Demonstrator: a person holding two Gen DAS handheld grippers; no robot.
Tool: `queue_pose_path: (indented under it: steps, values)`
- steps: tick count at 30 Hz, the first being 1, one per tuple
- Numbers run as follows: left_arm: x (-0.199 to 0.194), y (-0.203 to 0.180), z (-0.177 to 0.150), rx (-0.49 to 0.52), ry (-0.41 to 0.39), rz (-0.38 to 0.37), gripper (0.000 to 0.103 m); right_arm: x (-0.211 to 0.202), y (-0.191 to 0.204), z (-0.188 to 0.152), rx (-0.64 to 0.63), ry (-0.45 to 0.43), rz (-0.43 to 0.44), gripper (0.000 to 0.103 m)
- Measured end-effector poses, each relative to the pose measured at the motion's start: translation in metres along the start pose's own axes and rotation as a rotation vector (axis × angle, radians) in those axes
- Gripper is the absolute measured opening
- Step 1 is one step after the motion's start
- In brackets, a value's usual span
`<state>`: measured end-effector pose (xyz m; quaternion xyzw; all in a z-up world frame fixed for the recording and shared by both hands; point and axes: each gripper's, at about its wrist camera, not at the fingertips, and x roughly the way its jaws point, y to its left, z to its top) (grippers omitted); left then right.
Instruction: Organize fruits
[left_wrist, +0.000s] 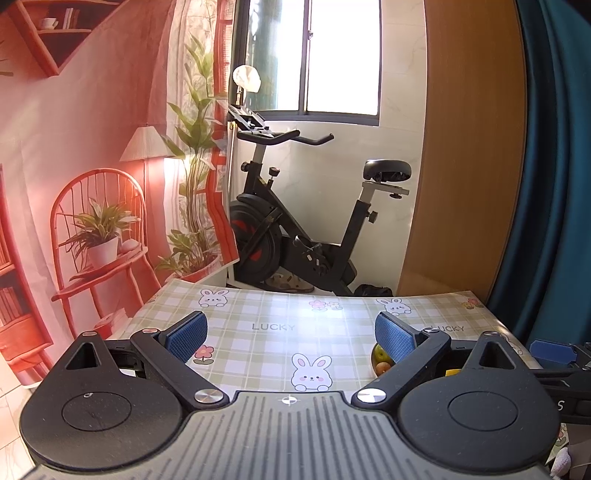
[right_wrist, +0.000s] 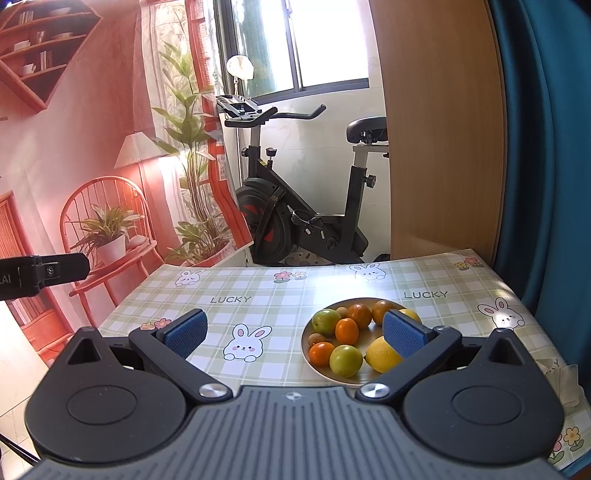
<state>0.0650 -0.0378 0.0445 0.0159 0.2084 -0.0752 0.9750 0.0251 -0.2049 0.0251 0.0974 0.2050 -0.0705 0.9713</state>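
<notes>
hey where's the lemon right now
In the right wrist view the lemon lies on the plate, at its near right side beside a green fruit, partly behind the open right gripper's right finger.

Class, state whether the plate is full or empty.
Full: the plate holds oranges, green fruits and a lemon.

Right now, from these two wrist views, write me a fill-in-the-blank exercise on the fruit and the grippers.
1. The fruits lie together in a round ____ on the tablecloth.
2. Both the left gripper and the right gripper are ____, holding nothing.
3. The lemon nearest the right gripper is coloured ____.
4. The word printed on the tablecloth is ____.

Missing words: plate; open; yellow; LUCKY
</notes>
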Motion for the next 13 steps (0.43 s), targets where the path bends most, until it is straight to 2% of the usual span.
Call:
queue_pose_path:
  steps: [13]
  values:
    - [-0.0010, -0.0012, 0.0004, -0.017, 0.003, 0.012, 0.099, -0.0005, 0.0016, 0.0006, -0.004, -0.002, -0.004, 0.103]
